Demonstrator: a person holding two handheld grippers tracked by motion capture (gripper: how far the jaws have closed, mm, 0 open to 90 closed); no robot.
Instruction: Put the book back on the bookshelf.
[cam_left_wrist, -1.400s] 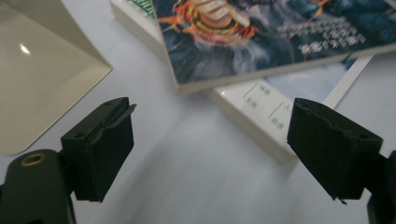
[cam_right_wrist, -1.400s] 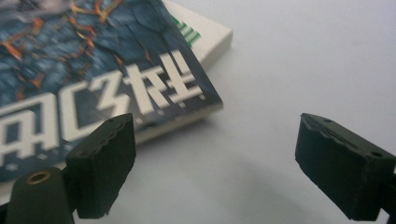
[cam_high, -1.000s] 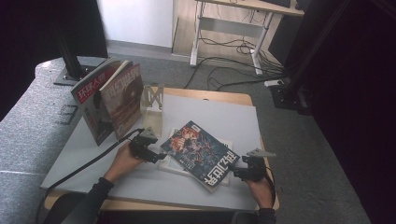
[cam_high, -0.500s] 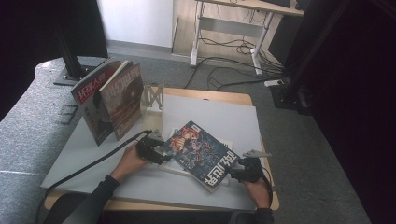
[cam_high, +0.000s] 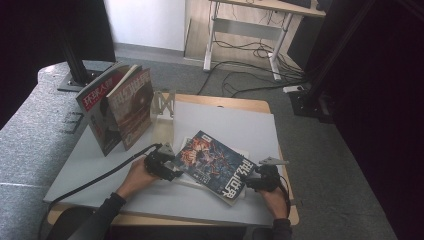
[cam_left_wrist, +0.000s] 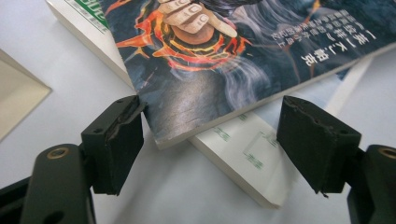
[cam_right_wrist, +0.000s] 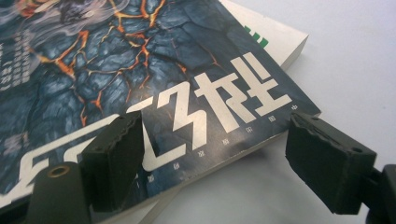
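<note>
Fantasy paperback (cam_high: 216, 165), large white characters across its near end, lies skewed on a white book (cam_left_wrist: 243, 154); left gripper (cam_high: 167, 167) has crept closer, jaws narrowing yet gaping, right gripper (cam_high: 257, 181) widening, neither gripping.

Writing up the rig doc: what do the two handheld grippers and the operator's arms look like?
Both grippers are black. The left gripper trails a thick black cable off to the table's left edge. The right gripper carries a grey three-cornered plate on top. Up close, each has two blocky matte-black jaws with ridged inner pads, worn at the edges, on rounded black arms with a brass-coloured screw hole. The person wears dark long sleeves.
</note>
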